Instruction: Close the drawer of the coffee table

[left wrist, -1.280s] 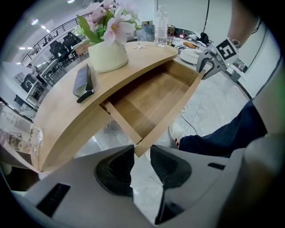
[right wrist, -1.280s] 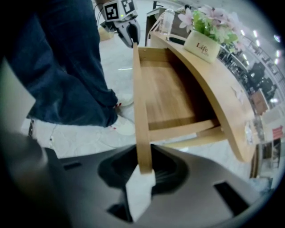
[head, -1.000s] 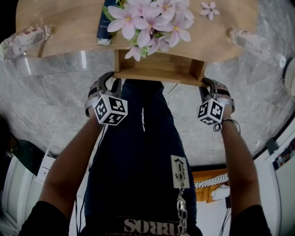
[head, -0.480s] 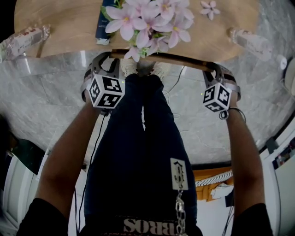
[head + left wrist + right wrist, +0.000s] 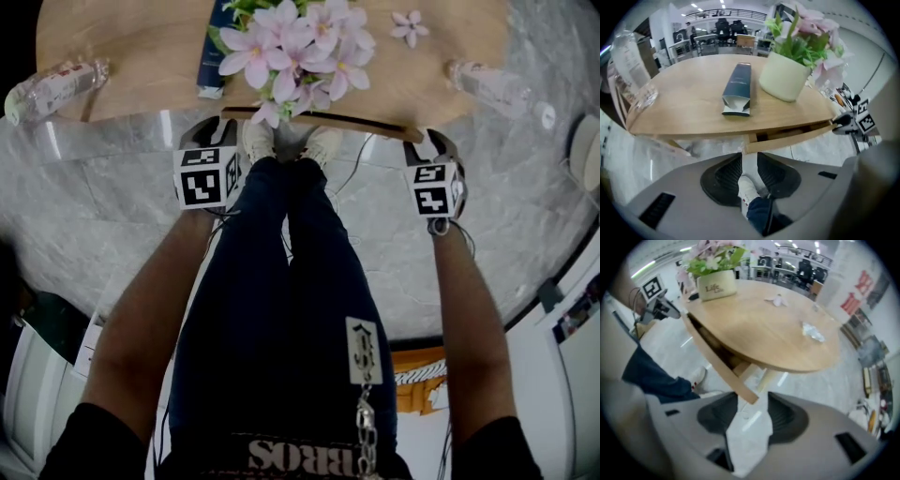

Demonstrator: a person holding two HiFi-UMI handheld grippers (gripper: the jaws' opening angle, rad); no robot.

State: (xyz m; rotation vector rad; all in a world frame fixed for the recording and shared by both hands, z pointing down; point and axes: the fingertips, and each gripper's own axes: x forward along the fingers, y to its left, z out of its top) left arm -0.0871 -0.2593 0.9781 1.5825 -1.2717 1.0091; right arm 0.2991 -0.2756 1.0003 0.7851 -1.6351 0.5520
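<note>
The wooden coffee table (image 5: 141, 66) runs along the top of the head view. Its drawer (image 5: 319, 120) is pushed almost flush under the top; in the left gripper view a thin dark gap still shows behind the drawer front (image 5: 801, 136). My left gripper (image 5: 222, 122) stands at the front's left end (image 5: 749, 157); its jaws have just been closing a little, with only a shoe seen through the gap. My right gripper (image 5: 424, 141) is at the right end (image 5: 752, 399). Its jaws have just been opening, and the front's corner (image 5: 746, 397) sits loose between the tips.
On the table top are a pot of pink flowers (image 5: 291, 47), a dark blue packet (image 5: 214, 47), a loose blossom (image 5: 408, 23) and a plastic bottle at each end (image 5: 56, 82) (image 5: 497, 86). The person's legs and white shoes (image 5: 281, 150) stand right before the drawer.
The drawer, well pulled out a second ago, has slid in under the table top. Both grippers went toward the table with it and rolled, so their cubes show other faces.
</note>
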